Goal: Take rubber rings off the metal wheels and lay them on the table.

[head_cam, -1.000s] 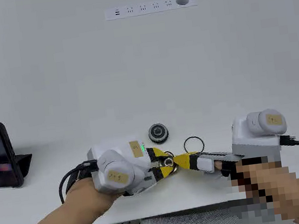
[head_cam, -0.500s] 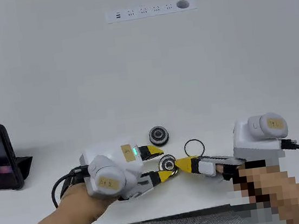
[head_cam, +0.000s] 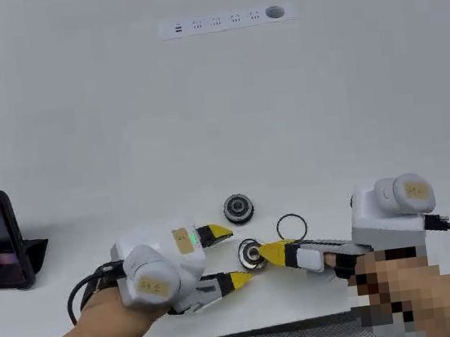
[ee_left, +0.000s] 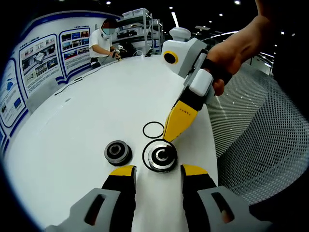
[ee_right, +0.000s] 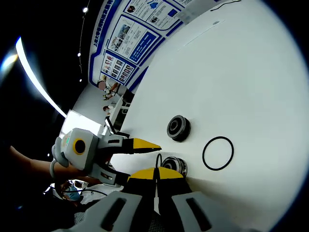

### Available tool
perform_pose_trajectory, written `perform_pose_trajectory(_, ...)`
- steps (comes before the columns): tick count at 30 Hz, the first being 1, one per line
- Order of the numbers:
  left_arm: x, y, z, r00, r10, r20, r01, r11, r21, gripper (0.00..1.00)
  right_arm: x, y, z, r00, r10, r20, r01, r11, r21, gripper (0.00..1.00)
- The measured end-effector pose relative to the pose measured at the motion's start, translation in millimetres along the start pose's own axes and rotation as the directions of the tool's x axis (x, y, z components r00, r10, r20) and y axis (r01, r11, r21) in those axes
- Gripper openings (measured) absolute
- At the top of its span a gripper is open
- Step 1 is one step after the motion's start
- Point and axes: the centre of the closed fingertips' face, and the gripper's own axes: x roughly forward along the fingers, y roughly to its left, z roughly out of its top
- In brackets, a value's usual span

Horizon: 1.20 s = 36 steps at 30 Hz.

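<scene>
From the head view, the left gripper point(head_cam: 236, 255) hung released, with the near metal wheel point(head_cam: 251, 253) lying flat on the bench point(head_cam: 122, 132) just ahead of its jaws. In the left gripper view, a thin black rubber ring point(ee_left: 143, 155) sat slack around that shiny wheel. In the right gripper view, the right gripper point(ee_right: 155, 171), reaching from the right, looked clenched on the ring's strand.

On the table point(head_cam: 203, 122) — far wheel point(head_cam: 239, 207) just behind near wheel point(head_cam: 252, 253), loose ring point(head_cam: 291, 227) to their right.
</scene>
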Motion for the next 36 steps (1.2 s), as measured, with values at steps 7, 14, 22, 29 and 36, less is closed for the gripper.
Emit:
perform_pose_trajectory(7,-3.2,3.9,-5.6,0.9997,0.021,-0.008,-0.021,1.0,-0.016,0.43,-7.5,0.6,8.2,0.9995,0.004,0.033,-0.005,1.0,0.012,0.02)
perform_pose_trajectory(14,-6.4,6.9,-7.7,0.9994,0.036,-0.001,-0.036,0.999,-0.027,0.47,-19.2,-12.3,20.0,0.9957,-0.03,0.088,0.026,0.999,0.042,0.02)
perform_pose_trajectory(22,-12.9,14.6,-8.3,0.9972,0.071,0.024,-0.069,0.995,-0.065,0.54,-33.5,-38.4,26.9,0.9869,-0.096,0.13,0.084,0.992,0.092,0.02)
perform_pose_trajectory(29,-15.2,18.1,-11.8,0.9962,0.086,0.018,-0.084,0.993,-0.085,0.55,-39.9,-56.6,29.8,0.9789,-0.137,0.152,0.116,0.983,0.141,0.02)
perform_pose_trajectory(36,-14.3,16.5,-11.0,0.9964,0.084,0.017,-0.082,0.993,-0.088,0.55,-39.1,-68.3,23.8,0.9767,-0.173,0.127,0.155,0.978,0.14,0.02)
